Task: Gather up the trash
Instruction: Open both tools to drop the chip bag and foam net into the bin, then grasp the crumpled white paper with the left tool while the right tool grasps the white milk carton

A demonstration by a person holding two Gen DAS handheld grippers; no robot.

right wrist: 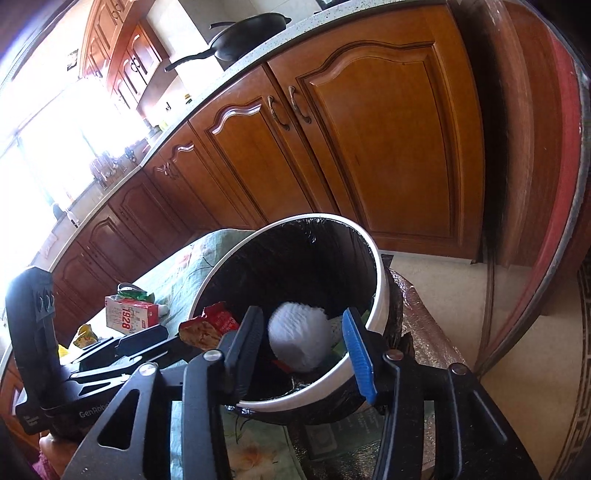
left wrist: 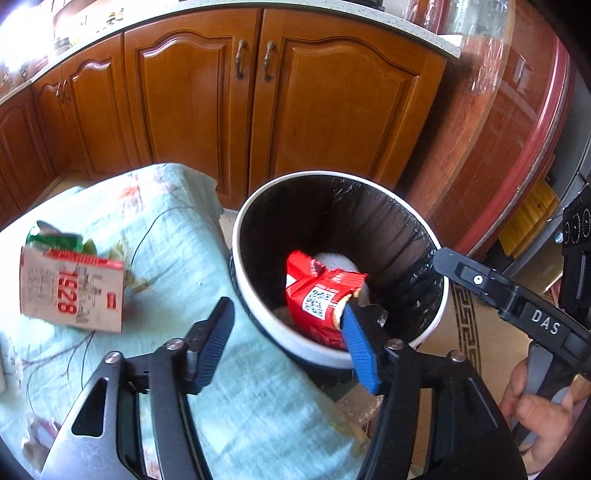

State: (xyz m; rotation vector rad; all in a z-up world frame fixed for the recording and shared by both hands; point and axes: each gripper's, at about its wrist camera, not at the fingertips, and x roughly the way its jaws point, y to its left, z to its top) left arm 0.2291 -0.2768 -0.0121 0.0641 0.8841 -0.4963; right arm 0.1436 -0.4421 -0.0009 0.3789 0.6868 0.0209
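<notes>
A white bin [left wrist: 258,321] lined with a black bag stands beside the table; it also shows in the right wrist view [right wrist: 380,291]. A red snack wrapper [left wrist: 314,295] lies in it, touching my left gripper's right fingertip, and shows again from the right [right wrist: 218,319]. A white crumpled wad [right wrist: 299,339] lies in the bin too. My left gripper [left wrist: 288,332] is open at the bin's rim. My right gripper [right wrist: 303,332] is open and empty over the bin. A "1928" carton [left wrist: 74,291] and a green wrapper [left wrist: 55,240] lie on the cloth-covered table [left wrist: 177,229].
Wooden kitchen cabinets [left wrist: 258,103] stand behind the bin. A black pan [right wrist: 247,35] sits on the counter. A round red-rimmed glass table [left wrist: 532,110] is at the right. A yellow wrapper [right wrist: 85,334] lies on the cloth.
</notes>
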